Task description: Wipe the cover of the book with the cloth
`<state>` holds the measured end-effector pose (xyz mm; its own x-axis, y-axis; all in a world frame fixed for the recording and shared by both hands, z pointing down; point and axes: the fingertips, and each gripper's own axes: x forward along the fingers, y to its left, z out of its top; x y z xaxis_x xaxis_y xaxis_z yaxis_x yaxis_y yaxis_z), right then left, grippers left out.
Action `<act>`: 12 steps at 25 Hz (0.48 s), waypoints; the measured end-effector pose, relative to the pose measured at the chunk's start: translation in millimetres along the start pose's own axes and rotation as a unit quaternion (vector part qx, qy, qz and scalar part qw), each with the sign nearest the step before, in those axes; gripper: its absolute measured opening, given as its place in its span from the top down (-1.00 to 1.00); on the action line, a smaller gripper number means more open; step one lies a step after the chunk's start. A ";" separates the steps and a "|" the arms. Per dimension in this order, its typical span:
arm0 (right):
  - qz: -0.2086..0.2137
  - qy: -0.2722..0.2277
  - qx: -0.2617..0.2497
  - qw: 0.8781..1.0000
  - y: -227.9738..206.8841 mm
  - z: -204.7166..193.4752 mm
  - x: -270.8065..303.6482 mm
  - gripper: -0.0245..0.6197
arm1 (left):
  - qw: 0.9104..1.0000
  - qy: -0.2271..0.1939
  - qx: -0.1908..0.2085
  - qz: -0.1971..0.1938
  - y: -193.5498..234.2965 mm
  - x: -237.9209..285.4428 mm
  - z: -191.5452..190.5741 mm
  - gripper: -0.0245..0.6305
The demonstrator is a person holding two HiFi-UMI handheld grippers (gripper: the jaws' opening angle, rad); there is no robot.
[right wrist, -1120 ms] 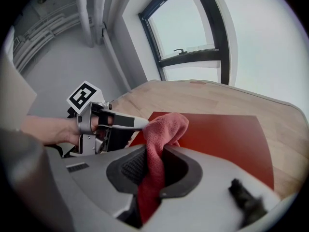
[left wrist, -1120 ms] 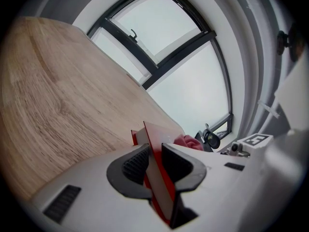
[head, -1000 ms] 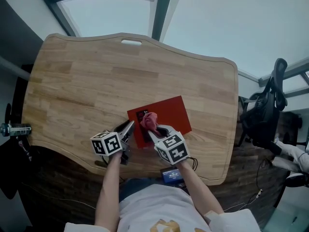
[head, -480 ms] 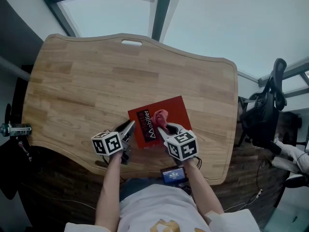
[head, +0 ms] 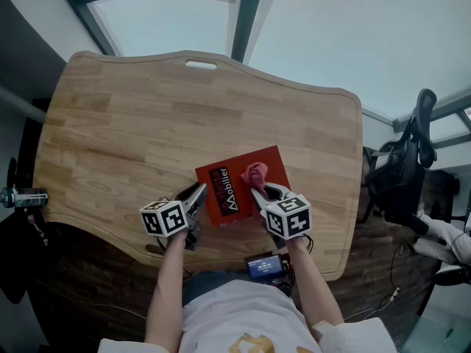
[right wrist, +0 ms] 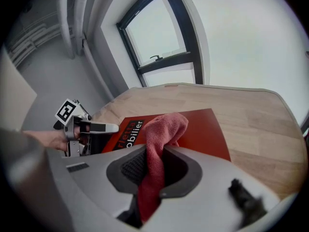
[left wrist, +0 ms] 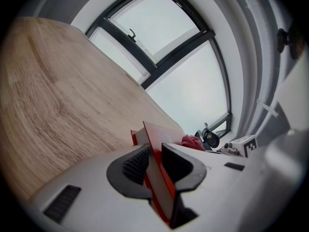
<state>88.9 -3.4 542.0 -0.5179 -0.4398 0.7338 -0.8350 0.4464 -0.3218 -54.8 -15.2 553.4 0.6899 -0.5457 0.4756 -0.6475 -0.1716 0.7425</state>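
Now the red book point(head: 243, 184) lies flat on the desk point(head: 147, 116), at about 5 o'clock from the desk's middle and near the edge closest to the person. Its white title point(head: 227, 191) runs along the left part of the cover.

The left tool point(head: 197, 194) comes in from 8 o'clock of the book and is clamped on its left edge. In the left gripper view the thin red edge stands between the two dark pads point(left wrist: 137, 164), which sit partway together, the ribbed one against it.

The right tool point(head: 259, 194) reaches in from 5 o'clock of the book and tilts down toward the cover, its marker cube point(head: 288, 217) riding behind it. Its jaws are closed on the pink-red cloth point(head: 255, 173). In the right gripper view a fold of cloth runs down between the pads and fills the gap, and the bunched end sticks out past the tips. That bunched end rests on the right half of the cover, at 3 o'clock of the title and clear of the letters. The two tools are apart, with the title between them.

A small device point(head: 265, 265) with a lit screen lies at the desk's near edge, at 6 o'clock of the book. A black chair point(head: 405, 175) stands off the desk at 3 o'clock.
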 end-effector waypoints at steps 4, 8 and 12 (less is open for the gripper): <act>-0.006 -0.001 0.006 1.000 -8.1 1.1 -3.2 0.70 | 1.000 0.000 0.000 -0.002 -0.9 -0.1 0.0 0.65; -0.014 -0.003 0.013 1.000 -18.1 2.6 -6.8 0.70 | 1.000 0.002 0.001 -0.002 -1.1 -0.2 0.4 0.65; -0.021 -0.003 0.014 1.000 -24.7 3.1 -8.3 0.70 | 1.000 0.003 0.002 0.001 -0.7 -0.6 0.6 0.65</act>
<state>113.2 -13.2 542.0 -0.4833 -0.4626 0.7432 -0.8610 0.4048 -0.3079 -55.0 -15.3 552.3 0.6912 -0.5404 0.4799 -0.6498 -0.1742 0.7399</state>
